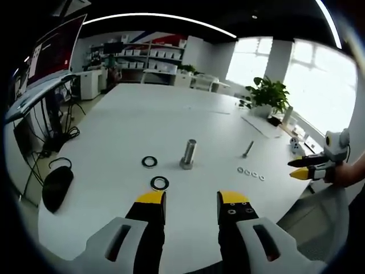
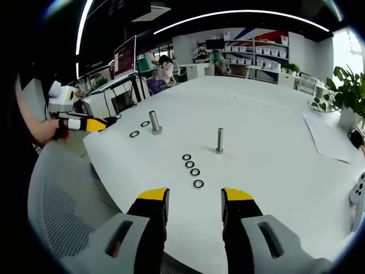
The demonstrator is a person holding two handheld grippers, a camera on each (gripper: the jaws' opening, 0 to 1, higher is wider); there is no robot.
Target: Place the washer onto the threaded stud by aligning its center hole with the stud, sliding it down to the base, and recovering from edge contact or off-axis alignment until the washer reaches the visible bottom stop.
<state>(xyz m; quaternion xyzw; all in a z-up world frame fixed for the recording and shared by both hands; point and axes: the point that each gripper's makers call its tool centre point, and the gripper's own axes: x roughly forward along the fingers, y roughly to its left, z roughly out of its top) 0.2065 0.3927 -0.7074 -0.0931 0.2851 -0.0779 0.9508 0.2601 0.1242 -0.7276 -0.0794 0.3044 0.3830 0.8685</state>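
A thin threaded stud [image 2: 219, 140] stands upright on the white table [image 2: 268, 114]. Just in front of it lies a row of several small washers [image 2: 191, 168]. My right gripper [image 2: 195, 197] hovers open and empty over the table edge, a short way before that row. The stud [image 1: 248, 149] and washers [image 1: 251, 173] also appear to the right in the left gripper view. My left gripper [image 1: 192, 200] is open and empty, facing a thick bolt [image 1: 188, 154] with two black rings [image 1: 149, 161] [image 1: 159, 183] beside it. Each gripper appears at the side of the other's view [image 1: 302, 169] [image 2: 97, 124].
A grey mesh chair [image 2: 63, 205] sits below the table edge by my right gripper. A potted plant [image 1: 268, 94] and papers [image 2: 331, 134] lie at the table's far side. A black bag [image 1: 57, 185] rests on the floor. Desks, monitors and shelves stand behind.
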